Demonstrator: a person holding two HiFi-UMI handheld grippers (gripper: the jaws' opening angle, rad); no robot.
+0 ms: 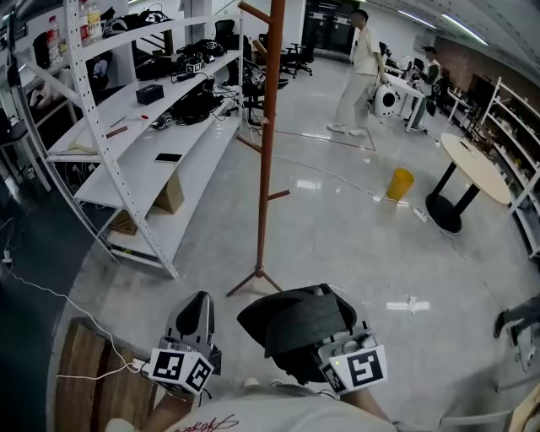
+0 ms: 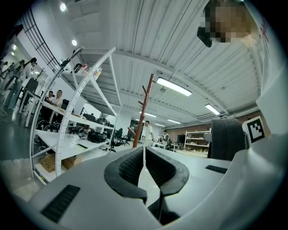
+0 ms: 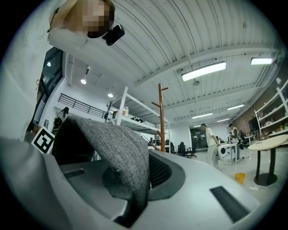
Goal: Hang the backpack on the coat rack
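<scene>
so, step in hand: carrying the backpack [image 1: 297, 325] to the coat rack [image 1: 268, 126]; by my judgement, hanging is not yet done.
right gripper [image 3: 143, 176]: jaws closed tight on a grey strap [image 3: 118, 148] of the backpack.
left gripper [image 2: 144, 167]: jaws together, nothing between them.
backpack's place: lower centre of the head view, bunched over the right gripper, just right of the left gripper.
coat rack's place: centre of the head view, its foot just above the backpack in the frame, apart from it.
doing it well: probably raise the gripped strap above an upper peg [image 1: 253, 12], then lower it over; the free left gripper could steady the bag.
risk: the strap may bunch shut and miss the peg.
</scene>
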